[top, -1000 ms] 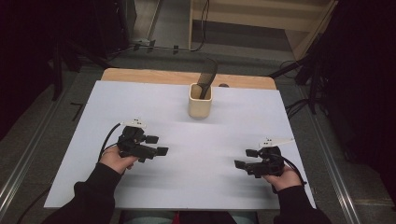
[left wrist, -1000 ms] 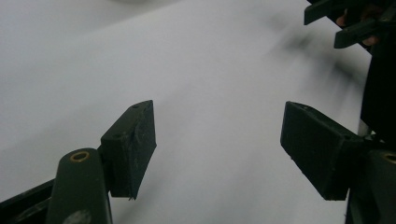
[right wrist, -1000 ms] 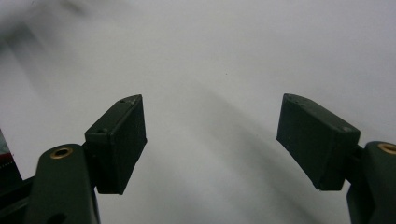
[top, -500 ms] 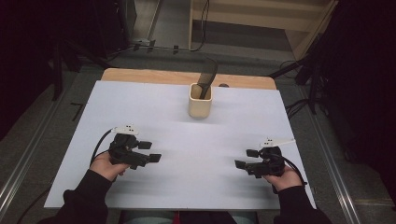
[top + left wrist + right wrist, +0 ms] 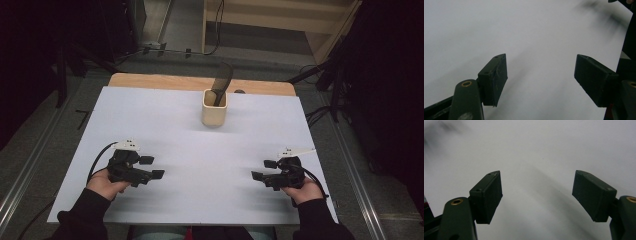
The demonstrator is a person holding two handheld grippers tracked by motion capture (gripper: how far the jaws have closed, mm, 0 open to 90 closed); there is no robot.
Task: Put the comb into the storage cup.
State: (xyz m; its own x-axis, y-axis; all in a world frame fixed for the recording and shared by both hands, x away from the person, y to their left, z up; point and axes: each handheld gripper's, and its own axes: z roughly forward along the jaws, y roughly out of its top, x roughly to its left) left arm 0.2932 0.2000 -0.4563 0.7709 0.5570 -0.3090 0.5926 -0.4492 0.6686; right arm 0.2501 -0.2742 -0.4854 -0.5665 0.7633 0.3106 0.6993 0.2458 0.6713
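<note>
Cream holder [image 5: 214, 108] with dark utensil [image 5: 221, 82], well beyond both grippers

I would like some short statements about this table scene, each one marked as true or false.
1. The left claw is open and holds nothing. True.
2. The right claw is shut on the dark utensil. False: it is open and empty, and the utensil stands in the cup.
3. The beige cup stands at the far middle of the white table. True.
4. The cup lies on its side. False: it stands upright.
5. Both claws touch the cup. False: both are well apart from it, on the near side.
</note>
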